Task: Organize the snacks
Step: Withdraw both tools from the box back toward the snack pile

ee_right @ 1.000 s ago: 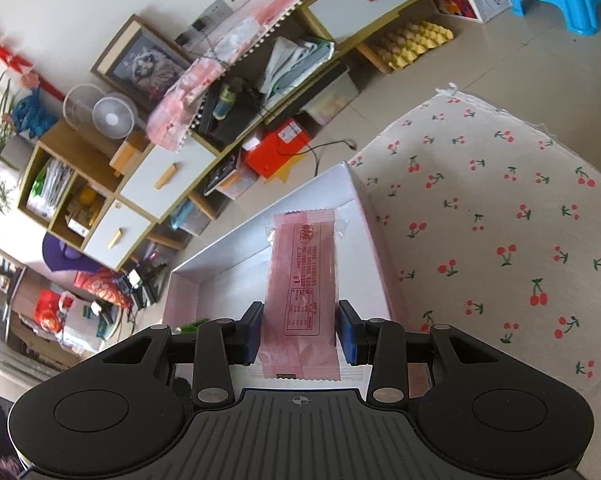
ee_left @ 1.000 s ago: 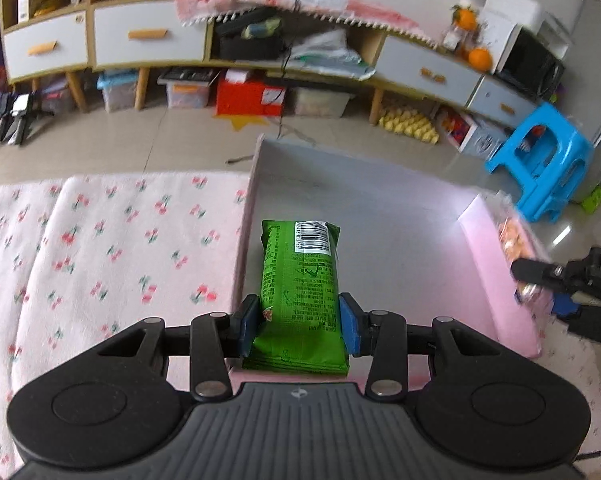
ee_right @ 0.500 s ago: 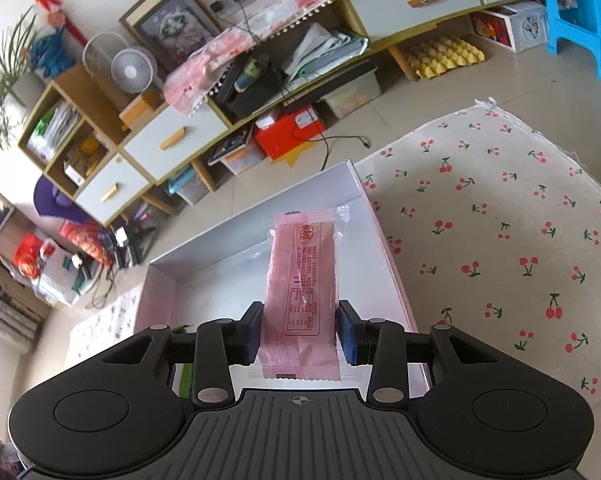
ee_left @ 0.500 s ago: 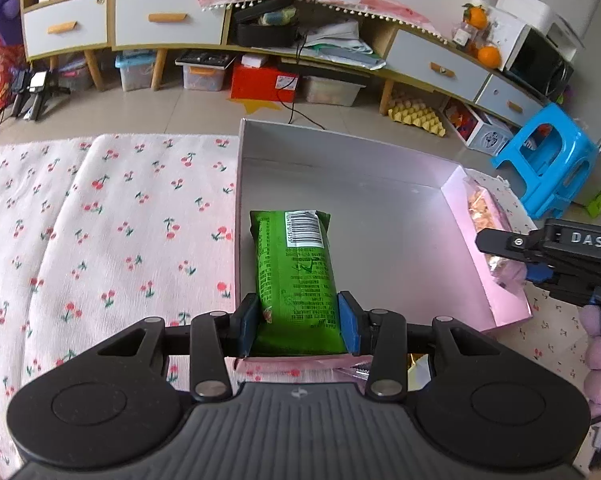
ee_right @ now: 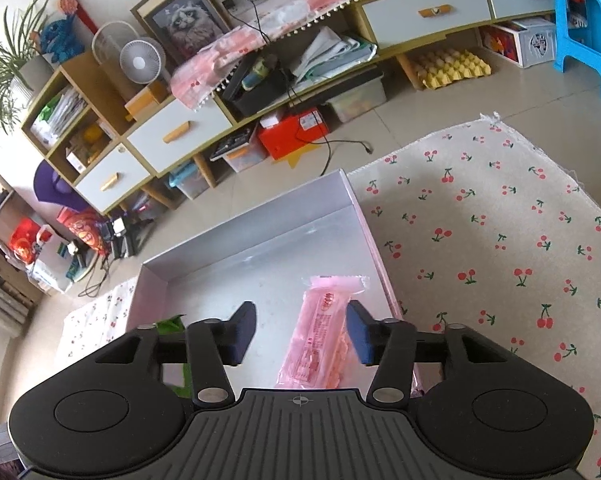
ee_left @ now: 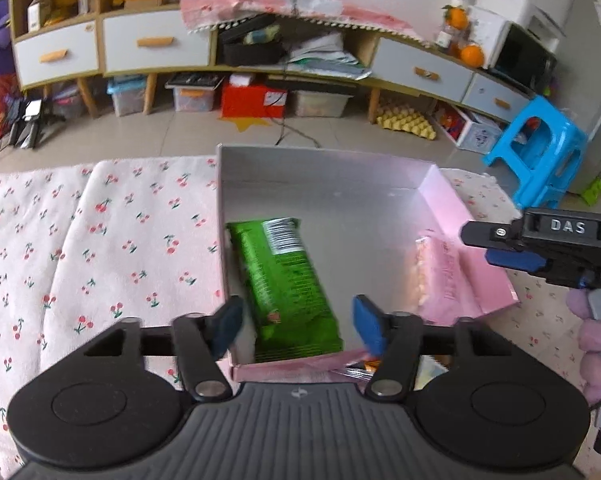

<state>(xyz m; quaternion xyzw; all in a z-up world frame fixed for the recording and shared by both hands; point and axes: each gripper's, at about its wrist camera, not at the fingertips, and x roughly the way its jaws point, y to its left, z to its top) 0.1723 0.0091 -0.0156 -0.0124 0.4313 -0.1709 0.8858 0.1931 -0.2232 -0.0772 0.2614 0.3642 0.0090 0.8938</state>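
Note:
A pink box [ee_left: 324, 194] with a grey inside lies on the cherry-print cloth [ee_left: 100, 240]. A green snack pack [ee_left: 284, 288] lies inside it by the left wall, free of my open left gripper [ee_left: 298, 326], which is just above the box's near edge. A pink snack pack [ee_right: 324, 336] lies inside along the right wall [ee_right: 376, 248]; it also shows in the left wrist view [ee_left: 440, 276]. My right gripper [ee_right: 304, 334] is open above it and shows from the side in the left wrist view [ee_left: 512, 248].
Another snack wrapper [ee_left: 360, 368] pokes out under the box's near edge. Purple soft things [ee_left: 596, 336] lie at the right. The cloth [ee_right: 500, 240] stretches to the right of the box. A low cabinet [ee_left: 260, 52] and a blue stool [ee_left: 540, 152] stand on the floor beyond.
Both grippers have opened. The green pack has dropped into the box at the left and the pink pack at the right. Both grippers have pulled back a little.

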